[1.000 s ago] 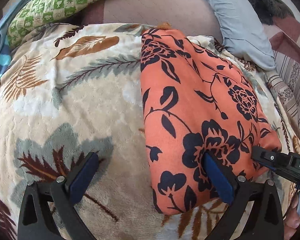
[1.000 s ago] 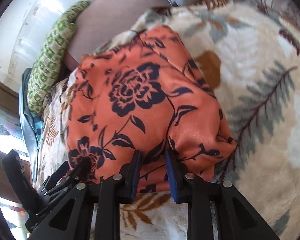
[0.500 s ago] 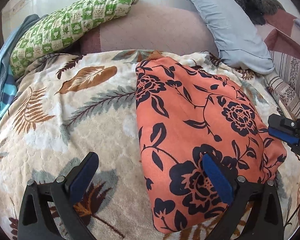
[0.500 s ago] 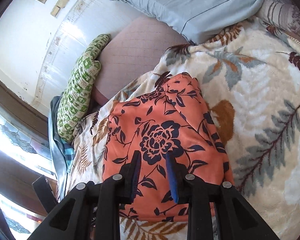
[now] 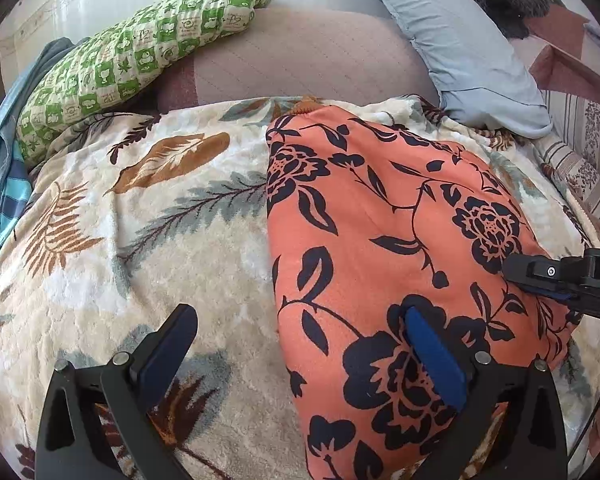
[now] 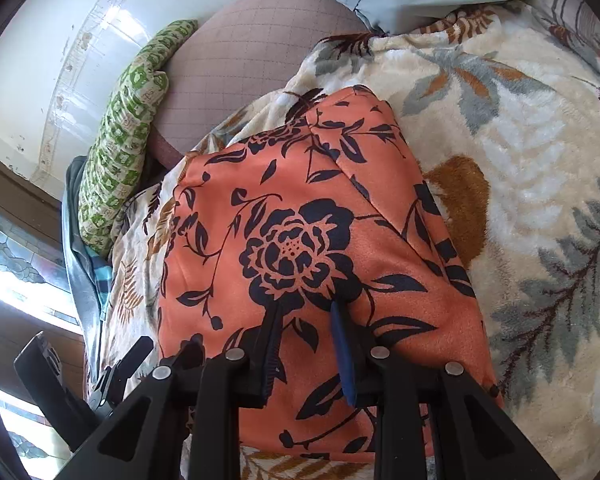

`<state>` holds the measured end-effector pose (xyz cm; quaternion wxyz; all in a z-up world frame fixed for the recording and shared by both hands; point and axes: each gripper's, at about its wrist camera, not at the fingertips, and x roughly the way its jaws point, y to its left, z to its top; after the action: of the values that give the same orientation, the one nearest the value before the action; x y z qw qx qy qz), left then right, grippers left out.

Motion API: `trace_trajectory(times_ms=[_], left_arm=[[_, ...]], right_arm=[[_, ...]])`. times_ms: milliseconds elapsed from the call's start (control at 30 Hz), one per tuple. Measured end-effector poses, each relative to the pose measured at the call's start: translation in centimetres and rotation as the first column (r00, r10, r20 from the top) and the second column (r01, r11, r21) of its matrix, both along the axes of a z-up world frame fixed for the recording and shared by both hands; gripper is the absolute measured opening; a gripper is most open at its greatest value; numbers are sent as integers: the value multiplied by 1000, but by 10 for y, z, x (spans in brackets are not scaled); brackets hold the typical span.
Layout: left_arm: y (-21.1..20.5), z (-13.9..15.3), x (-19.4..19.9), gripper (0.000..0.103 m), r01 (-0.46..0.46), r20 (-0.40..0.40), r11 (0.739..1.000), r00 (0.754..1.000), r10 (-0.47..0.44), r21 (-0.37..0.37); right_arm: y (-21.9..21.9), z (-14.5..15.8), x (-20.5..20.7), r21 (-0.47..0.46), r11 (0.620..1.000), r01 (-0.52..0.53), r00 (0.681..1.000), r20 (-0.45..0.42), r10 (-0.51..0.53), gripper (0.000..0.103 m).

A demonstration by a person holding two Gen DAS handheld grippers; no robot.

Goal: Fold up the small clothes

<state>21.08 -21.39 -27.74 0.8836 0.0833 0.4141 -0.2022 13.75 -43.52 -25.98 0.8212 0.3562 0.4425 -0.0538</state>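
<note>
So the orange floral garment (image 5: pixel 400 248) lies folded on the bed blanket (image 5: pixel 140 248), long axis running away from us, right gripper (image 6: pixel 306 344) narrowly parted over its near end, left gripper (image 5: pixel 300 356) spread wide straddling its left edge.

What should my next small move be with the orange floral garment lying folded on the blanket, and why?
Probably bring the left gripper across onto the orange floral garment near edge. Its jaws stand wide open, one finger over the leaf-print blanket, one over the cloth, gripping nothing. The right gripper is narrowed above the cloth's near end without visibly pinching it. The garment lies as a long strip, so another fold seems due.
</note>
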Motion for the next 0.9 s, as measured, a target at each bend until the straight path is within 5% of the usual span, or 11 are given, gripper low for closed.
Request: trace_trajectory(times_ms=[333, 567, 767, 900], left_arm=[[-1, 3, 1, 103, -3, -6, 1000, 1000, 3, -1], [15, 28, 15, 103, -45, 27, 996, 999, 47, -76], [29, -2, 44, 103, -100, -157, 990, 984, 82, -104], [25, -12, 44, 103, -93, -166, 987, 984, 71, -131]], right_arm=[[6, 10, 0, -28, 1000, 14, 1000, 21, -13, 29], [-9, 27, -11, -57, 993, 105, 990, 99, -99, 29], [-22, -1, -5, 1, 992, 127, 992, 1, -127, 29], [-15, -1, -1, -67, 993, 99, 995, -5, -99, 29]])
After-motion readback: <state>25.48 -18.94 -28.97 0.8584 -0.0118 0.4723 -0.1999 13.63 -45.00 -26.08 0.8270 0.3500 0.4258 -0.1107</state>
